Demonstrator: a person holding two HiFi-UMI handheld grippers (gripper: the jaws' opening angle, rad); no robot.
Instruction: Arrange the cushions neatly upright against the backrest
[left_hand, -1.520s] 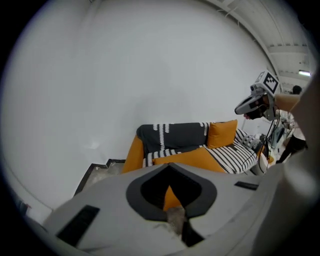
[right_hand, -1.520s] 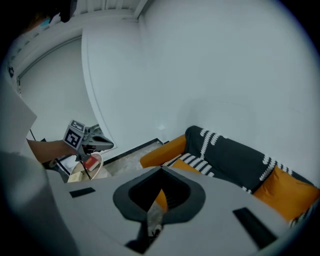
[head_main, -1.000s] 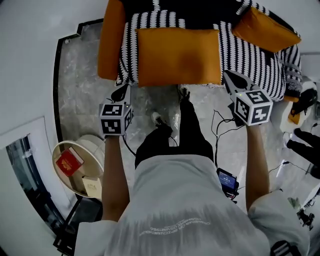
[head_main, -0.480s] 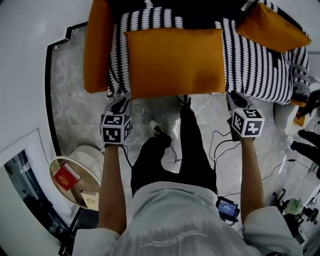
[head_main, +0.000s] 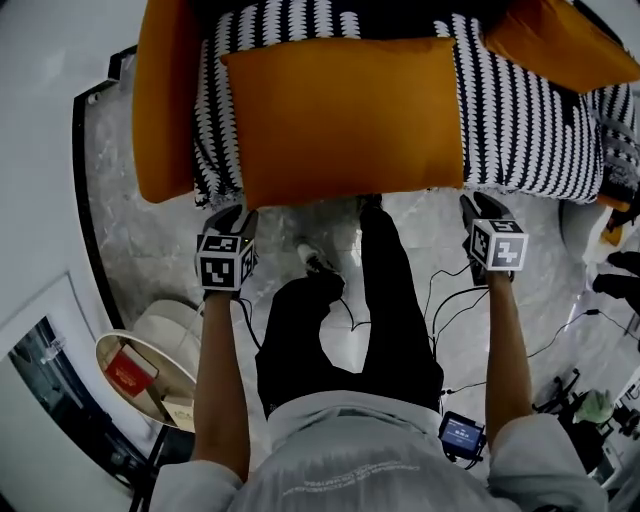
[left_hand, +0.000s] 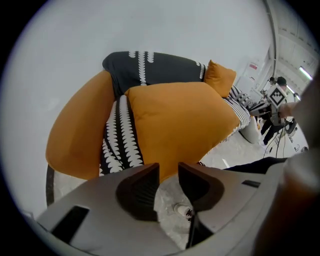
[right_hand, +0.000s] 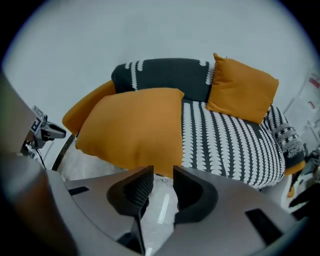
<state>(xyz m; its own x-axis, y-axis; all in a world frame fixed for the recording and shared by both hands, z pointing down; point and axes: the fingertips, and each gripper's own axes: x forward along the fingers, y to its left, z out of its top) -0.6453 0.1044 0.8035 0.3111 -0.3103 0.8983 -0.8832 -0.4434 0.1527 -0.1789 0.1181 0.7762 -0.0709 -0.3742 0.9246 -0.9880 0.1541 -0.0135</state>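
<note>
Cushion (head_main: 345, 115), the big orange one, lies flat on sofa seat (head_main: 530, 125) w/ front edge overhanging, long axis 9-to-3. Left gripper (head_main: 232, 215) is just off its 7 o'clock corner, right gripper (head_main: 478, 205) off 5 o'clock, equally near. Both jaws have just been opening, nothing btwn them. Backrest (right_hand: 165, 75) at 12.

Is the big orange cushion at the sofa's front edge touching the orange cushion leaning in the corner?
Apart. The right gripper view shows striped seat cover between the front cushion and the corner cushion.
</note>
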